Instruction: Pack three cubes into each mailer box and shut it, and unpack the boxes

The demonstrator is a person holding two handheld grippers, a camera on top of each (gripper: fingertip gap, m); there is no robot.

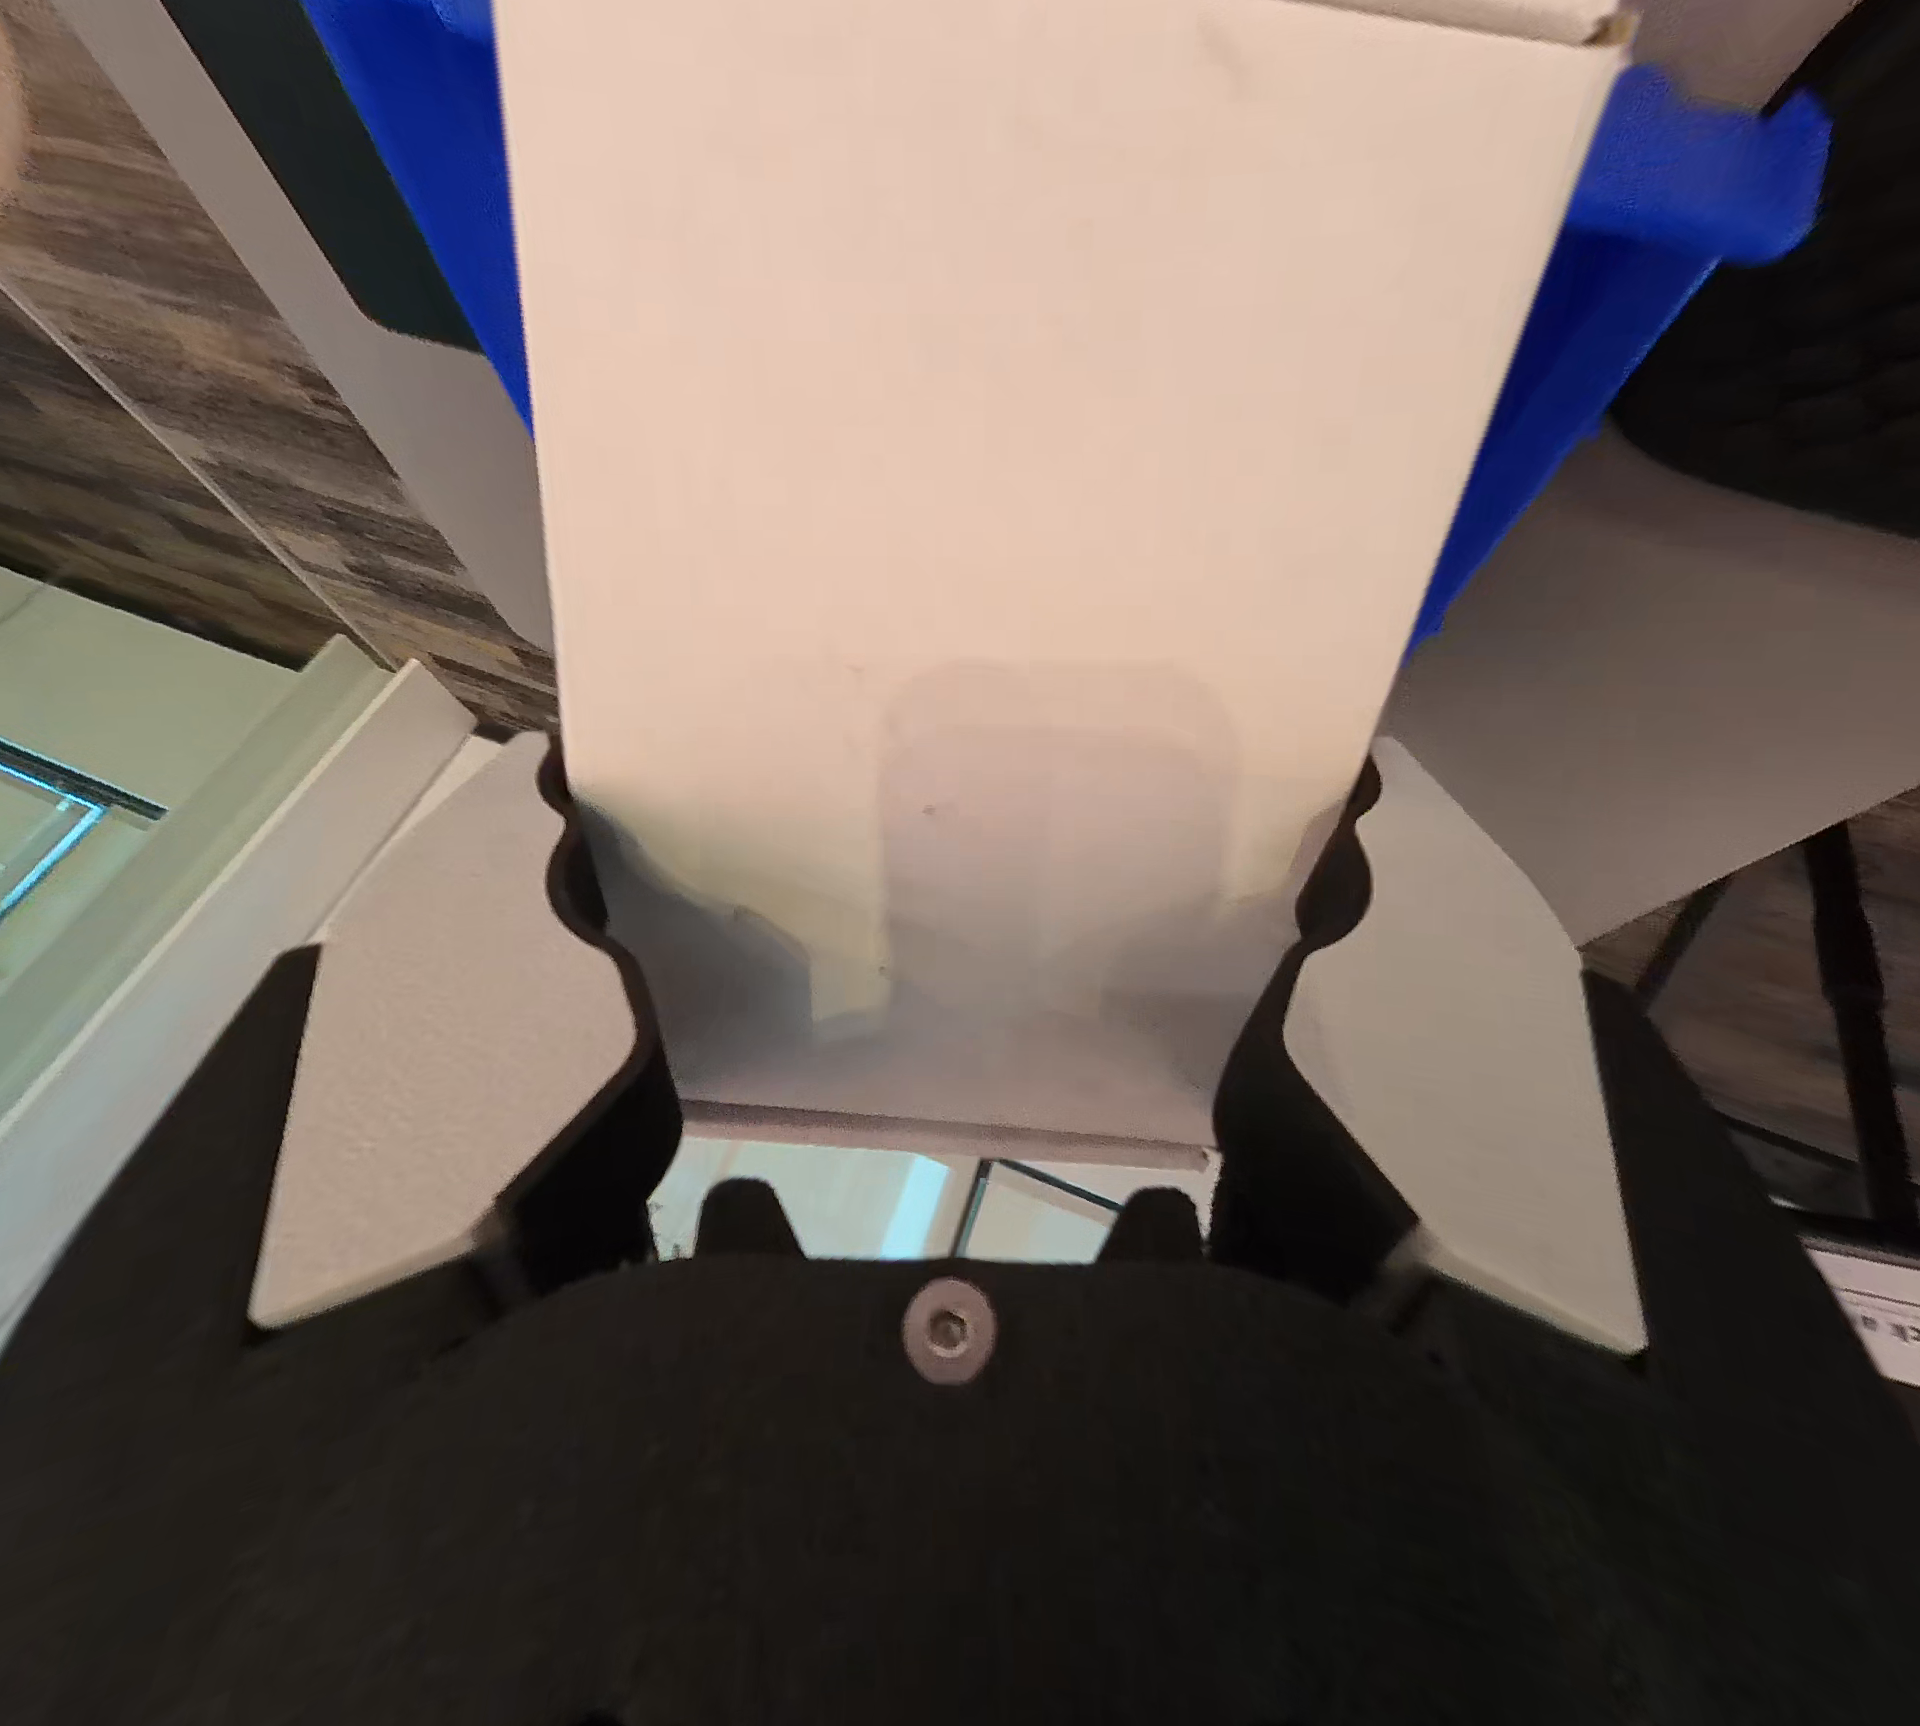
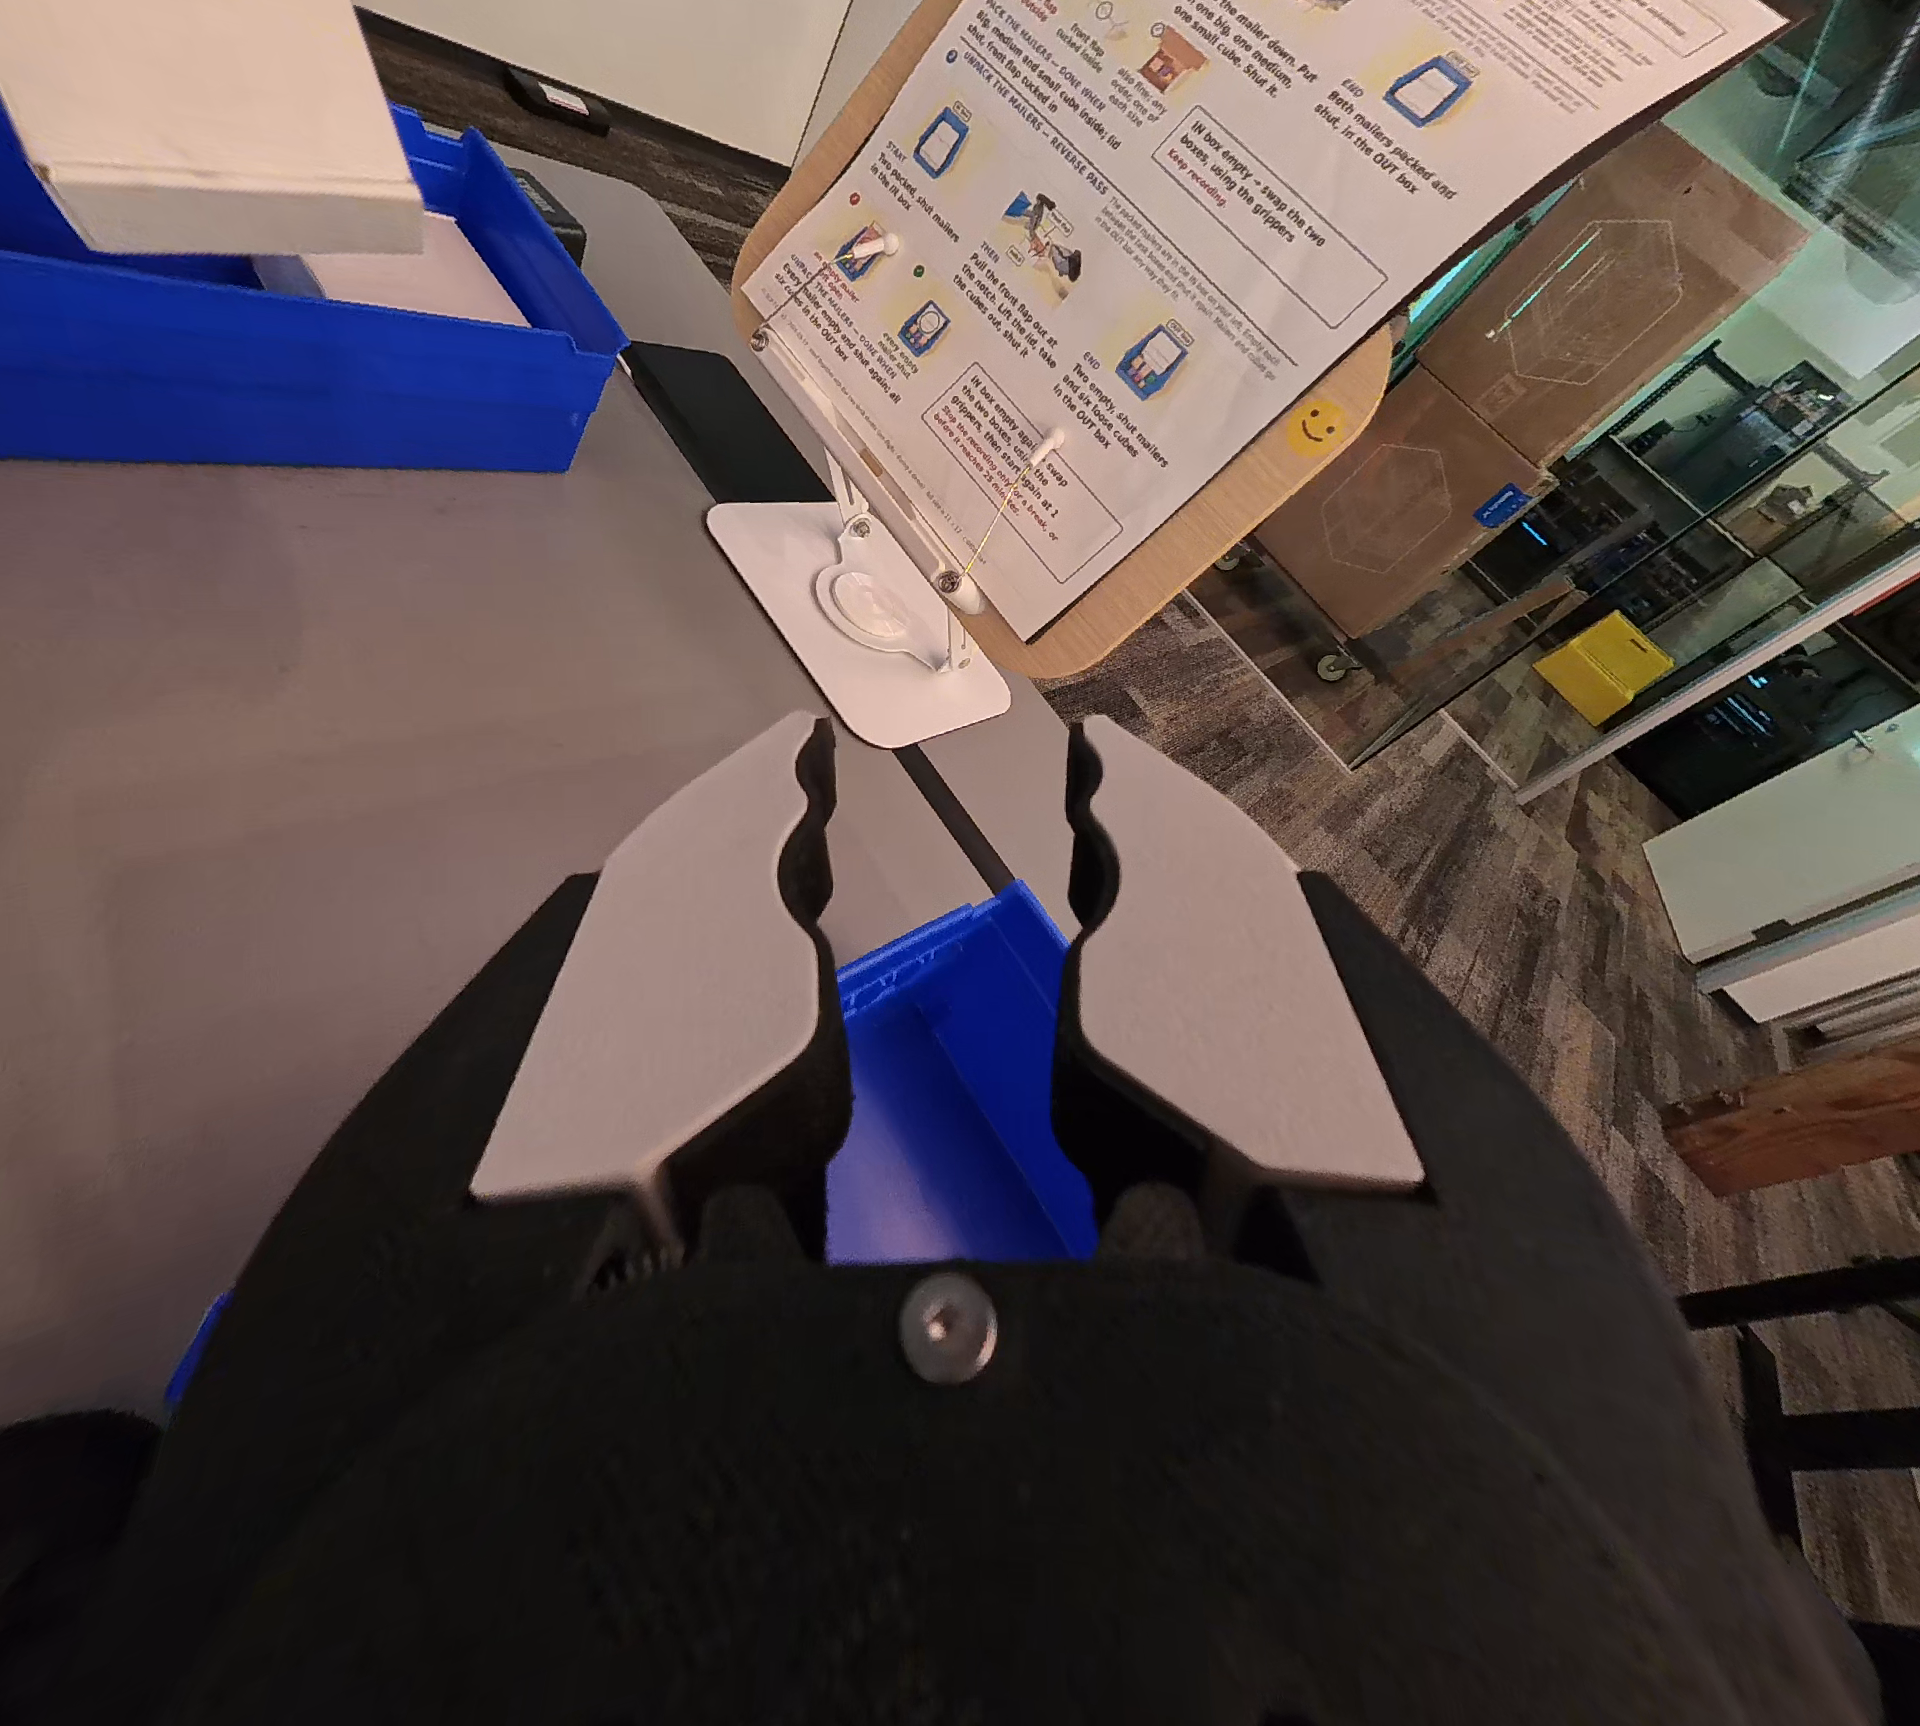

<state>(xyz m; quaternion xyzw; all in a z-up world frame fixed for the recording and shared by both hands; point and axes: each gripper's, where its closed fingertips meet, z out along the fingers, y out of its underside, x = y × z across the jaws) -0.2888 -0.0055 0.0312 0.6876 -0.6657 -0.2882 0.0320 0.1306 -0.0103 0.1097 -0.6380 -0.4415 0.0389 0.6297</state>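
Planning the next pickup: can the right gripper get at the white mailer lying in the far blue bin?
Probably not yet: the left gripper holds another mailer box above that bin, covering most of the mailer. The right gripper is open and empty.

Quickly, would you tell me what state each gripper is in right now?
Left gripper: shut on the white mailer box.
Right gripper: open, holding nothing.
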